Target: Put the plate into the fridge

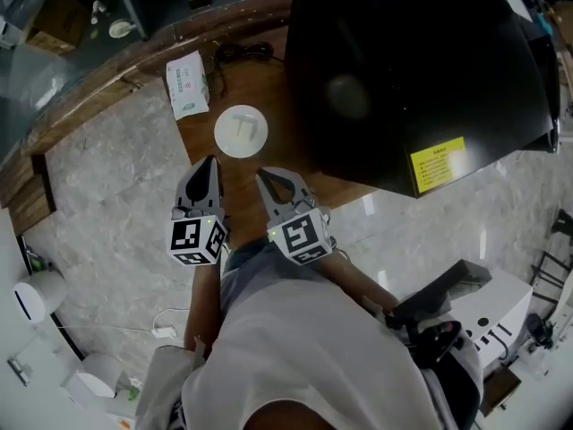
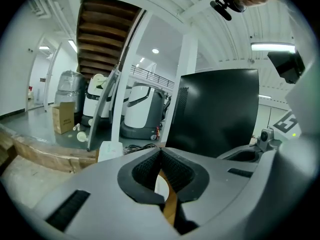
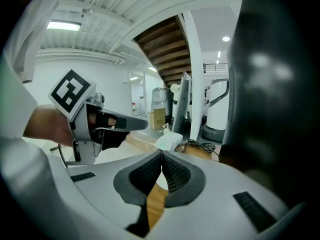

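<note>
A small white plate (image 1: 240,131) lies on the wooden table (image 1: 269,88), just left of the black fridge (image 1: 421,70). Both grippers hover side by side at the table's near edge, a little short of the plate. My left gripper (image 1: 211,160) is shut with nothing in it, its pads meeting tip to tip (image 2: 160,152). My right gripper (image 1: 260,175) is also shut and empty (image 3: 161,154). The fridge (image 2: 220,114) fills the right of the left gripper view, and in the right gripper view it (image 3: 277,109) stands close by. Its door looks closed.
A white tissue pack (image 1: 186,83) and a coiled black cable (image 1: 240,54) lie on the table behind the plate. A curved wooden ledge (image 1: 81,106) runs along the left. A white machine (image 1: 474,321) stands on the floor at the lower right.
</note>
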{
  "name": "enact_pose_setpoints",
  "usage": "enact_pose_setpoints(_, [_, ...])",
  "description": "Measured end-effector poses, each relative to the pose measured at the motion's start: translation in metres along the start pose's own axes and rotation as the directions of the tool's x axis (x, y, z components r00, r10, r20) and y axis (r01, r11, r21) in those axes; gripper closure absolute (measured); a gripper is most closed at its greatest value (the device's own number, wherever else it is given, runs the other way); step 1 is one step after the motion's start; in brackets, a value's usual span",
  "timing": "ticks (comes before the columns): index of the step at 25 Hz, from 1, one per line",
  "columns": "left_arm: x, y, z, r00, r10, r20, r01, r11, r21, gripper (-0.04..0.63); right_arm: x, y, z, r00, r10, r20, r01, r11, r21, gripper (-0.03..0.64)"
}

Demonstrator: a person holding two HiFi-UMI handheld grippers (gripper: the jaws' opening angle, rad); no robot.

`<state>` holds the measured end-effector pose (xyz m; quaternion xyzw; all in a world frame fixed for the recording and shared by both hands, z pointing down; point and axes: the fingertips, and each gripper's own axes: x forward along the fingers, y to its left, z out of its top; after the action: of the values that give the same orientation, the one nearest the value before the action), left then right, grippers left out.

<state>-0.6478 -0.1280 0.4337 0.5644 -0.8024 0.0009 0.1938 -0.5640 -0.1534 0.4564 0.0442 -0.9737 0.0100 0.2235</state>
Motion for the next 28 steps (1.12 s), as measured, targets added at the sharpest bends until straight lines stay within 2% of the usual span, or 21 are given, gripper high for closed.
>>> enact_pose_setpoints(4, [0.012, 0.023, -0.014, 0.997, -0.044, -0.066, 0.046, 0.999, 0.026, 0.577, 0.017, 0.008, -0.017, 0.999, 0.011, -0.049, -0.007, 0.997, 0.081, 0.6])
enact_pose_setpoints(7, [0.031, 0.042, -0.032, 0.981, -0.1, -0.166, 0.114, 0.99, 0.077, 0.577, 0.031, 0.008, -0.029, 0.996, -0.007, -0.086, 0.022, 0.986, 0.165, 0.599])
enact_pose_setpoints(10, [0.059, 0.066, -0.052, 0.959, -0.119, -0.257, 0.163, 0.974, 0.158, 0.577, 0.046, 0.004, -0.048, 0.993, -0.01, -0.12, 0.047, 0.948, 0.314, 0.6])
enact_pose_setpoints(13, [0.097, 0.082, -0.07, 0.93, -0.131, -0.342, 0.218, 0.949, 0.228, 0.577, 0.062, -0.01, -0.069, 0.992, -0.012, -0.124, 0.074, 0.858, 0.508, 0.599])
enact_pose_setpoints(17, [0.136, 0.097, -0.098, 0.866, -0.151, -0.477, 0.318, 0.903, 0.29, 0.577, 0.079, -0.02, -0.09, 0.985, -0.064, -0.16, 0.149, 0.779, 0.608, 0.599])
enact_pose_setpoints(19, [0.152, 0.104, -0.115, 0.83, -0.152, -0.537, 0.36, 0.881, 0.307, 0.577, 0.087, -0.026, -0.104, 0.98, -0.099, -0.171, 0.19, 0.704, 0.684, 0.6])
enact_pose_setpoints(21, [0.166, 0.109, -0.132, 0.796, -0.142, -0.589, 0.38, 0.874, 0.303, 0.577, 0.093, -0.031, -0.126, 0.971, -0.125, -0.204, 0.237, 0.614, 0.753, 0.6])
enact_pose_setpoints(23, [0.175, 0.111, -0.144, 0.77, -0.132, -0.624, 0.385, 0.876, 0.29, 0.577, 0.096, -0.032, -0.144, 0.964, -0.121, -0.235, 0.262, 0.55, 0.793, 0.6])
enact_pose_setpoints(26, [0.184, 0.113, -0.153, 0.749, -0.125, -0.651, 0.392, 0.875, 0.283, 0.577, 0.101, -0.034, -0.16, 0.966, -0.111, -0.235, 0.259, 0.479, 0.839, 0.598])
enact_pose_setpoints(28, [0.189, 0.11, -0.155, 0.746, -0.14, -0.651, 0.405, 0.871, 0.277, 0.577, 0.106, -0.036, -0.169, 0.965, -0.106, -0.239, 0.261, 0.426, 0.866, 0.598])
